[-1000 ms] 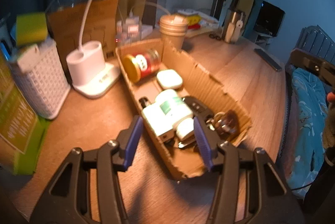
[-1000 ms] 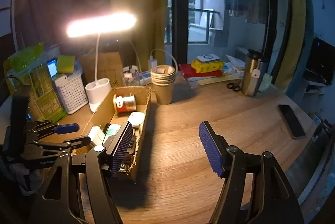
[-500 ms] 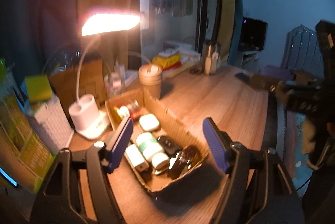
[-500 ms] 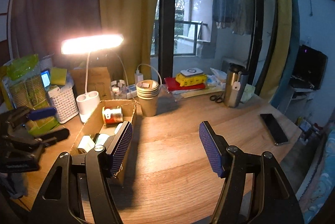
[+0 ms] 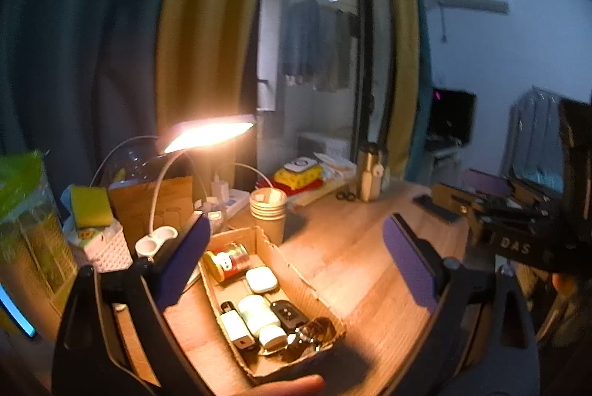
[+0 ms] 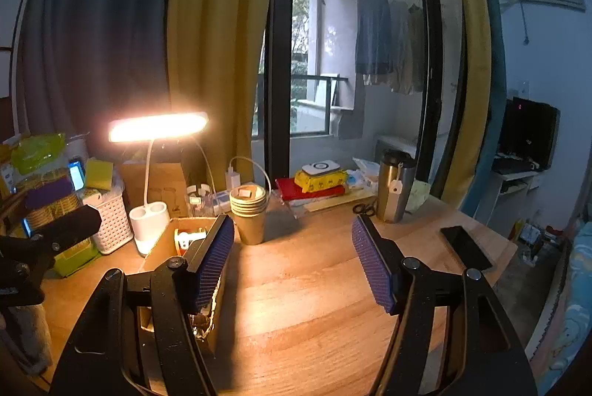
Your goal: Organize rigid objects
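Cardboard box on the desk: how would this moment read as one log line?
left gripper: open, empty, above cardboard box | right gripper: open, empty, over desk | box: red can, white case, small items inside

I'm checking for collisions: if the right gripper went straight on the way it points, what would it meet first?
Probably bare wooden desk: the open right gripper has nothing between its fingers. Paper cups stand left of that line; depth is uncertain.

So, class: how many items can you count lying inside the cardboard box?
6 inside the cardboard box: red can, white case, white bottle, white adapter, black key fob, brown bottle. More may be hidden.
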The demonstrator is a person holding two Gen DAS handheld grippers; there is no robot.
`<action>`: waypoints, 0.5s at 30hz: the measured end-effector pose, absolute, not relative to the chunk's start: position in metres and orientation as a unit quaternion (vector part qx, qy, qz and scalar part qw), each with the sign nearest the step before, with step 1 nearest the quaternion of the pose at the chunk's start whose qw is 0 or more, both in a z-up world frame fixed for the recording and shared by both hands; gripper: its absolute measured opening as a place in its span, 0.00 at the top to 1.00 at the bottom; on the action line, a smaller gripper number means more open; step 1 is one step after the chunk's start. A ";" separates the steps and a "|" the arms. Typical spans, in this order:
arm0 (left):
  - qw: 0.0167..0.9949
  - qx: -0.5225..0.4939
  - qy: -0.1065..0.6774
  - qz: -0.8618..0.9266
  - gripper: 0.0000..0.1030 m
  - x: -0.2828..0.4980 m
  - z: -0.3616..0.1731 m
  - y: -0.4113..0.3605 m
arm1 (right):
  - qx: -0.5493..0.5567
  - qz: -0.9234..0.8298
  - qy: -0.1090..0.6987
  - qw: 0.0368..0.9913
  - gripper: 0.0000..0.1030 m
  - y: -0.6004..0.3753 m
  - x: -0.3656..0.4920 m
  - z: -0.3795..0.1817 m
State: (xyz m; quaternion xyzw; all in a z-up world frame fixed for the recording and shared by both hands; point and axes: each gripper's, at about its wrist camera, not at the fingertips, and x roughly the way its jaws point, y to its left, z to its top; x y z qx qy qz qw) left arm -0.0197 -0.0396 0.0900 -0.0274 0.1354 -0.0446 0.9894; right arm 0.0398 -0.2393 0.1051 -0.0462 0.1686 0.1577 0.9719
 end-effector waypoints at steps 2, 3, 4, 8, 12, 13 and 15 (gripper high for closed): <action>0.988 -0.042 0.142 -0.037 0.08 -0.017 0.085 -0.036 | -0.044 0.155 0.165 0.973 0.33 -0.240 0.039 0.104; 0.988 -0.049 0.144 -0.033 0.08 -0.016 0.083 -0.034 | -0.043 0.154 0.164 0.973 0.33 -0.240 0.040 0.104; 0.988 -0.056 0.144 -0.026 0.08 -0.014 0.080 -0.030 | -0.040 0.152 0.165 0.974 0.33 -0.240 0.040 0.103; 0.989 -0.062 0.133 -0.006 0.08 -0.015 0.079 -0.024 | -0.036 0.151 0.173 0.973 0.33 -0.241 0.045 0.097; 0.989 -0.065 0.130 -0.002 0.08 -0.015 0.078 -0.020 | -0.031 0.157 0.184 0.970 0.33 -0.240 0.050 0.091; 0.989 -0.061 0.132 0.001 0.08 -0.014 0.078 -0.022 | -0.030 0.158 0.186 0.969 0.33 -0.240 0.051 0.090; 0.989 -0.057 0.136 -0.001 0.08 -0.013 0.076 -0.023 | -0.027 0.160 0.188 0.969 0.33 -0.240 0.052 0.089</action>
